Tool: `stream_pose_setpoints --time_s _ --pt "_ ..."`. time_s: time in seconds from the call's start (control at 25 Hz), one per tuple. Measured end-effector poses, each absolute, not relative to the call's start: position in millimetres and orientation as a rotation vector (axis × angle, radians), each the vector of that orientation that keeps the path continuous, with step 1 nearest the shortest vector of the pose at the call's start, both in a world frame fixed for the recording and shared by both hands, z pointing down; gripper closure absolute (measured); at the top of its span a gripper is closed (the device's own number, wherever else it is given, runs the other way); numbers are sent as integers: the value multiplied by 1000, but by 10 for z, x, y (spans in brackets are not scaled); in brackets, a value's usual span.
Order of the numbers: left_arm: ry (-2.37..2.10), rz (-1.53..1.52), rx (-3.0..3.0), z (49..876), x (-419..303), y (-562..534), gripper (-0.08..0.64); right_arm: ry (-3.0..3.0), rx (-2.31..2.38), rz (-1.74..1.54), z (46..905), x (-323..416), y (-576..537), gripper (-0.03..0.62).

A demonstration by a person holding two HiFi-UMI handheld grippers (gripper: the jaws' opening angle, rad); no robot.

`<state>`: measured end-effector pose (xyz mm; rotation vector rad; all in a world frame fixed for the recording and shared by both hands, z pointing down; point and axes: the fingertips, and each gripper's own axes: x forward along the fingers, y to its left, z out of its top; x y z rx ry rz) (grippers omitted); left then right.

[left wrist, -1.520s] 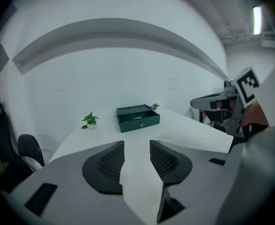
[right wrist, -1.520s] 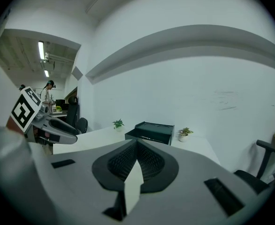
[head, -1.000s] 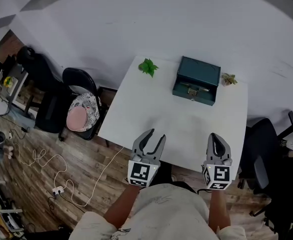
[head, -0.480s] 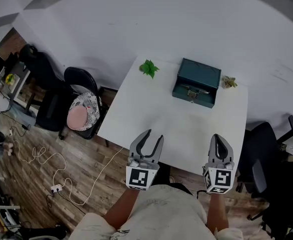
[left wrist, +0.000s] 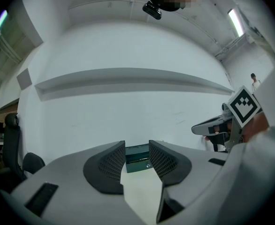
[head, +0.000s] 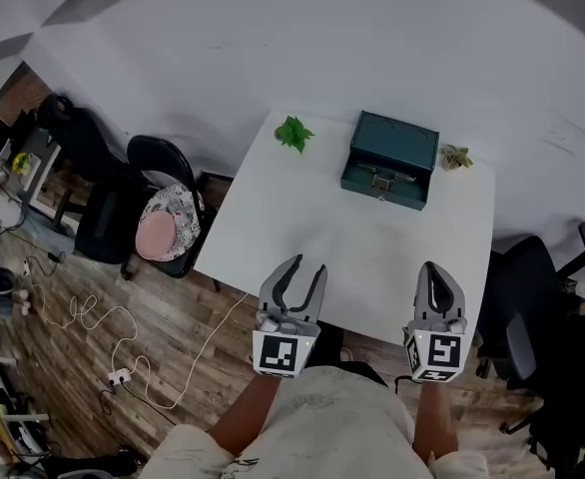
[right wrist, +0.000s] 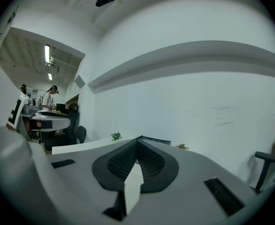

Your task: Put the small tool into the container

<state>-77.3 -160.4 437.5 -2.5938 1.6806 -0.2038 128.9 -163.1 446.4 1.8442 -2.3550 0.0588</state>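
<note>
Currently holding left claw [head: 307, 265] above the near edge of the bench [head: 302, 218], jaws spread with a clear gap, having just been closing a little. Nothing between them, only the box [head: 390, 160] seen well beyond through the gap. Holding right claw [head: 430, 267] alongside, also at the near edge, jaws pressed together at the tips and pinching nothing. Touching nothing on the bench with either. Seeing the box at the far side of the bench, well apart from both, lid down, latch facing this way, contents hidden. Flanked by a leafy plant [head: 294, 133] near its left end and a smaller plant [head: 457, 156] just beside its right end. Cannot tell where the small tool lies: not to be made out on the bench or in either claw.
</note>
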Motion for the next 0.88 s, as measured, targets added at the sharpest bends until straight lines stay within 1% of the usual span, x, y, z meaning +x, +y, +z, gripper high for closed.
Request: stream_pose_setpoints --time_s 0.2,0.4,0.52,0.88 --pt "1671 -190 -2591 4351 -761 -1609 412 -2351 1860 59 4454 1316 -1637 577" --pt "1676 -156 -2598 4329 -793 -1629 480 -2345 1864 58 4451 1314 -1641 577" --pt "1678 -148 -2593 4328 -813 -1642 491 -2337 1871 54 4444 1325 -1639 577" --pt "1647 -156 -2598 4319 -819 -1675 554 -2332 1846 35 4437 1265 -1696 577"
